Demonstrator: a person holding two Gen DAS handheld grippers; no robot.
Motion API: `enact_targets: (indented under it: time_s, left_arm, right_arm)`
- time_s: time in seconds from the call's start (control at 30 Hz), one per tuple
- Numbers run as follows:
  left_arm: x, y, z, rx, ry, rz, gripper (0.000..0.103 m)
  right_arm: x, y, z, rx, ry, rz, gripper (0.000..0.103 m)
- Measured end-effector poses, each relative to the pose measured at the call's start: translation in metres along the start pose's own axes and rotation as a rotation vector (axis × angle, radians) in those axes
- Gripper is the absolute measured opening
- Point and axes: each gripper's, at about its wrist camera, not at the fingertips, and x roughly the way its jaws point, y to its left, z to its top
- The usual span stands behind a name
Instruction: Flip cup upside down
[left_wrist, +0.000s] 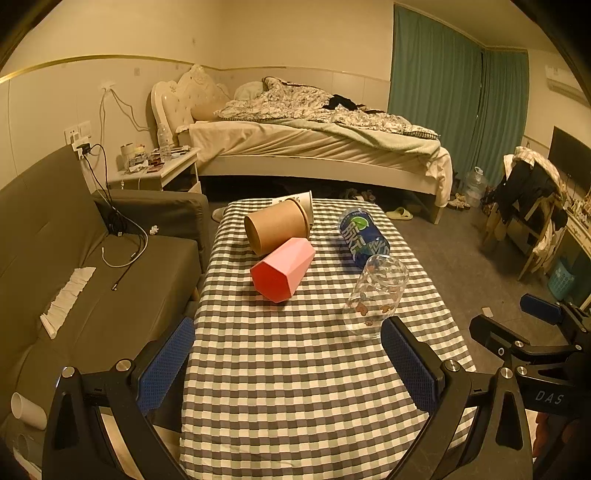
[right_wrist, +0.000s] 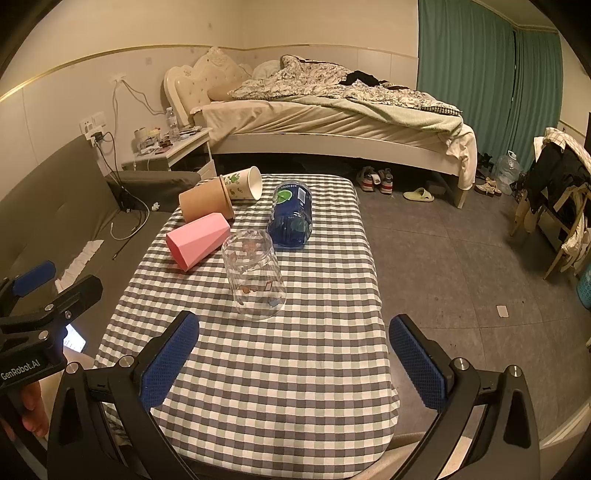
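A clear glass cup (right_wrist: 255, 275) with small cartoon prints stands upside down on the checkered table (right_wrist: 280, 369); it also shows in the left wrist view (left_wrist: 375, 297). A pink faceted cup (right_wrist: 197, 240) (left_wrist: 282, 268), a brown paper cup (right_wrist: 207, 202) (left_wrist: 277, 227), a white printed paper cup (right_wrist: 243, 183) and a blue cup (right_wrist: 291, 214) (left_wrist: 364, 236) lie on their sides behind it. My left gripper (left_wrist: 288, 363) is open and empty above the near table. My right gripper (right_wrist: 293, 360) is open and empty, just short of the glass.
A grey sofa (left_wrist: 74, 280) with cables runs along the table's left side. A bedside stand (left_wrist: 155, 171) and a bed (left_wrist: 314, 147) are behind. Tiled floor (right_wrist: 461, 258), shoes and a chair with clothes (right_wrist: 561, 192) lie to the right.
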Motion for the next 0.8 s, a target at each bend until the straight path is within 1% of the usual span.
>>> enact_targets:
  time_s: [0.8]
  left_arm:
    - [-0.0007, 0.0004, -0.0001, 0.002, -0.001, 0.0, 0.103]
  right_arm:
    - [0.0024, 0.0029, 0.0006, 0.0, 0.004, 0.003, 0.103]
